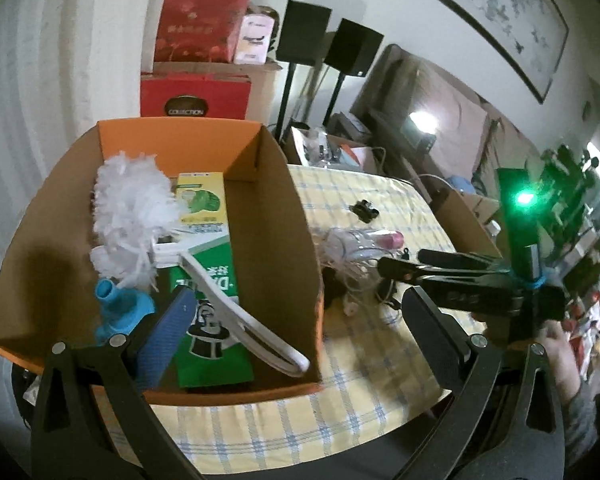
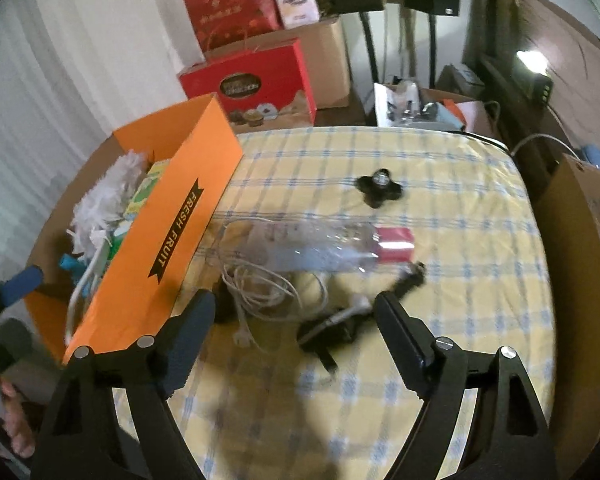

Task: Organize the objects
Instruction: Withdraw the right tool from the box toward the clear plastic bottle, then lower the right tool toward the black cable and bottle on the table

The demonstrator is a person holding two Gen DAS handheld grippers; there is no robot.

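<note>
An orange cardboard box (image 1: 272, 216) (image 2: 180, 216) stands on the left of the table. Inside lie a white feather duster (image 1: 132, 212), a green carton (image 1: 212, 304), a yellow-green carton (image 1: 200, 200) and a blue piece (image 1: 120, 308). My left gripper (image 1: 296, 316) is open and empty over the box's near edge. My right gripper (image 2: 296, 312) is open and empty just before a tangle of white cable (image 2: 268, 284), a black adapter (image 2: 332, 332) and a clear bottle with a pink cap (image 2: 324, 248). It also shows in the left wrist view (image 1: 400, 264).
A black knob (image 2: 380, 186) lies farther back on the yellow checked tablecloth (image 2: 460, 240). Red gift boxes (image 2: 252, 84) and cardboard boxes stand behind the table. Speakers on stands (image 1: 332, 44) and cluttered boxes are at the back right.
</note>
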